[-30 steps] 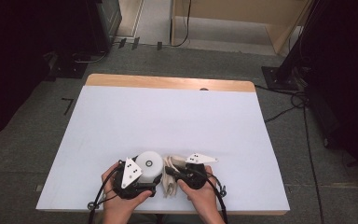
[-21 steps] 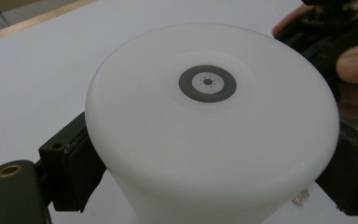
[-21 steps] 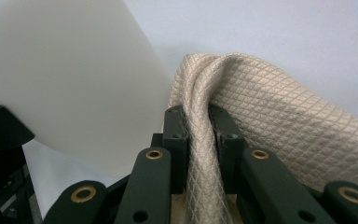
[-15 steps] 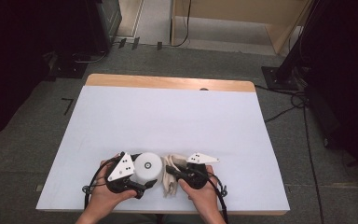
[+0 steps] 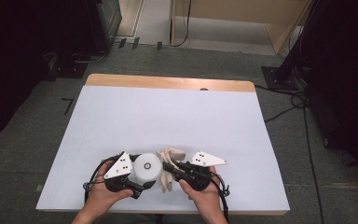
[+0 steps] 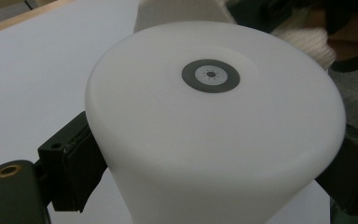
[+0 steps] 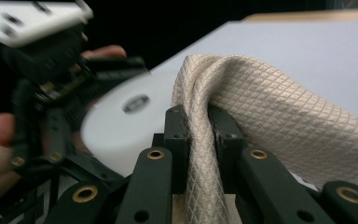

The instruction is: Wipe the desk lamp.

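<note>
A white round lamp-like object (image 5: 148, 167) with a grey button (image 6: 210, 75) on its top sits at the table's near edge. My left gripper (image 5: 142, 181) is shut on its sides, and both black jaws press on the white body (image 6: 214, 154). Just right of it, my right gripper (image 5: 167, 167) is shut on a fold of beige quilted cloth (image 5: 171, 155). In the right gripper view the cloth (image 7: 270, 112) hangs over and between the jaws of that gripper (image 7: 199, 126), with the white object (image 7: 116, 123) and the left gripper (image 7: 51, 88) close behind it.
The table (image 5: 168, 116) is covered in white, with a wooden strip (image 5: 168, 82) along its far edge. Dark equipment and cables stand on the grey floor to the left and right. Both hands work close to the table's front edge.
The left hand has shifted a little to the left with the white object. The right gripper has risen slightly with the cloth, which now bunches higher beside the object.
</note>
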A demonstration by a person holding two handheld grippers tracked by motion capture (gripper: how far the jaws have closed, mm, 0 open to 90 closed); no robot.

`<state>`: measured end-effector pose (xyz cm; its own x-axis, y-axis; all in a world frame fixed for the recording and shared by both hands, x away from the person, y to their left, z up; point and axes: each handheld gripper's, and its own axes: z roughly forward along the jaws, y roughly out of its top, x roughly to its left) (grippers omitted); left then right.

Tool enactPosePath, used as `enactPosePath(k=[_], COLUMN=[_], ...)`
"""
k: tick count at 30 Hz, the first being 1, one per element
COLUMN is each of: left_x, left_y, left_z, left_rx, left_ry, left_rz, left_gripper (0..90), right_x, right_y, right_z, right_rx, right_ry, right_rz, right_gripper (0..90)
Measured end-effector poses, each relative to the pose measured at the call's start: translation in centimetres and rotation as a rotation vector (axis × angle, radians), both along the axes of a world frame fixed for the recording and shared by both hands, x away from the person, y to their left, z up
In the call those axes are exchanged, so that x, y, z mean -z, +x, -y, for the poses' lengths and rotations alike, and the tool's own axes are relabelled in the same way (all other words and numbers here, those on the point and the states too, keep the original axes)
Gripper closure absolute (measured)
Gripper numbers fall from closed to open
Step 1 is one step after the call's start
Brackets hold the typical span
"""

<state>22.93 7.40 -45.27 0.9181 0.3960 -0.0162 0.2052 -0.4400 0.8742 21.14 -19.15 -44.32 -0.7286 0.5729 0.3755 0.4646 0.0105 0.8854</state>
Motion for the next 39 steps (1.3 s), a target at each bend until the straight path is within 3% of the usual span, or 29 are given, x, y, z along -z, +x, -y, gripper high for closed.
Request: enactPosePath(k=[4,10,15,20,24,27,35,39], left_x=[0.0,0.0,-0.1,0.0,-0.1,-0.1,0.0,0.0], left_y=[-0.1,0.0,-0.1,-0.1,-0.1,-0.1,0.0,-0.1], left_z=[0.1,0.0,0.1,0.1,0.1,0.1,0.1,0.1], left_rx=[-0.005,-0.005,-0.007,-0.008,-0.008,-0.008,-0.007,-0.009], left_ry=[0.003,0.004,0.006,0.005,0.006,0.006,-0.002,0.000], left_rz=[0.000,-0.001,-0.001,-0.001,-0.001,-0.001,-0.006,-0.006], left_gripper=[8.6,8.6,8.6,8.6,8.5,8.6,8.4,8.4], right_x=[-1.0,0.2,2.6,5.0,5.8,5.2,1.0,-0.4], right_y=[-0.4,0.0,0.7,1.2,1.3,1.1,0.2,-0.2], right_z=[0.0,-0.1,-0.2,-0.8,-0.9,-0.9,-0.3,-0.1], right_rx=[-0.016,-0.006,-0.013,0.008,0.016,0.018,0.013,0.005], right_ry=[0.007,-0.008,-0.022,-0.096,-0.117,-0.119,-0.017,0.006], right_rz=[0.049,0.019,-0.076,-0.181,-0.217,-0.198,-0.069,-0.025], right_gripper=[79.8,79.8,80.0,80.6,80.6,80.8,80.9,80.9])
